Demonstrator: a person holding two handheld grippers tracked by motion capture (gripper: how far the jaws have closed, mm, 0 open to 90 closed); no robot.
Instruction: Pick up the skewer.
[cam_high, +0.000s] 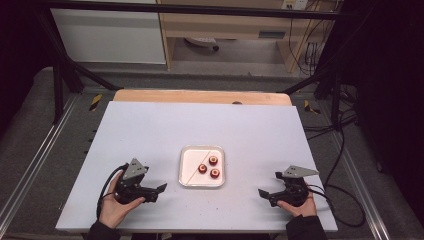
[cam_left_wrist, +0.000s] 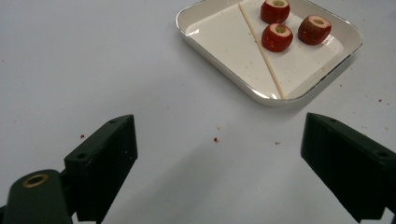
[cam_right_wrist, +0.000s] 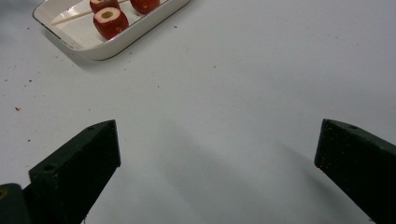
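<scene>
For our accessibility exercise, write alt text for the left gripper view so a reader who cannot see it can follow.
A white square tray sits on a pale table, holding three cored red fruits beside a thin wooden skewer lying diagonally across it. In the foreground the left gripper has its two black fingers wide apart, holding nothing, short of the tray.

3 fruits in tray — centre

Table: white top, wooden edge at 12 o'clock | Floor: grey carpet, 9 o'clock | Frame: black bars overhead | Furniture: white cabinet at 11 o'clock, wooden desk at 12 | Cables: 3 o'clock
</scene>
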